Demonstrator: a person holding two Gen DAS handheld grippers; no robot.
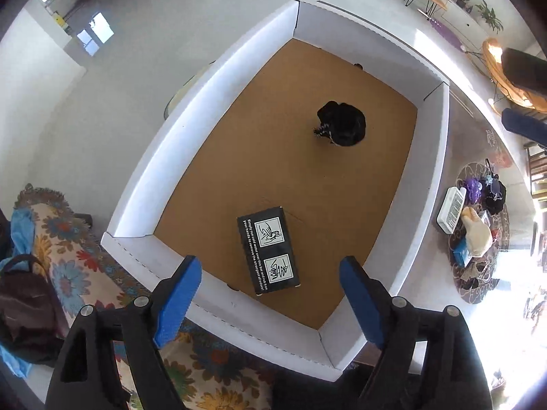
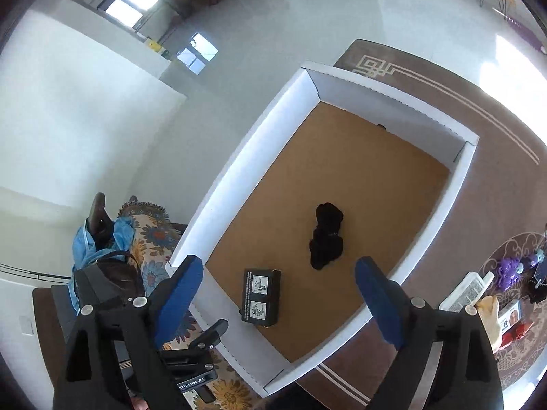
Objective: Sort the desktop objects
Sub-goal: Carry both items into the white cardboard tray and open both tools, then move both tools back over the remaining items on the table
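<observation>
A large white cardboard box with a brown floor [image 1: 434, 171] is seen holding two things: one black printed carton [image 1: 268, 251] near its near edge and one crumpled black cloth [image 1: 342, 123] toward the middle, well apart. Much floor is left bare. The left gripper [image 1: 270, 299] and right gripper [image 2: 278, 302] are held wide apart above it, nothing between the jaws.

Black bundle [image 2: 326, 235] and box [image 2: 261, 296] in tray [image 2: 218, 188]

One white tray [image 1: 143, 184], one black box [image 1: 268, 251], one dark bundle [image 1: 342, 123] (perhaps cloth).
</observation>
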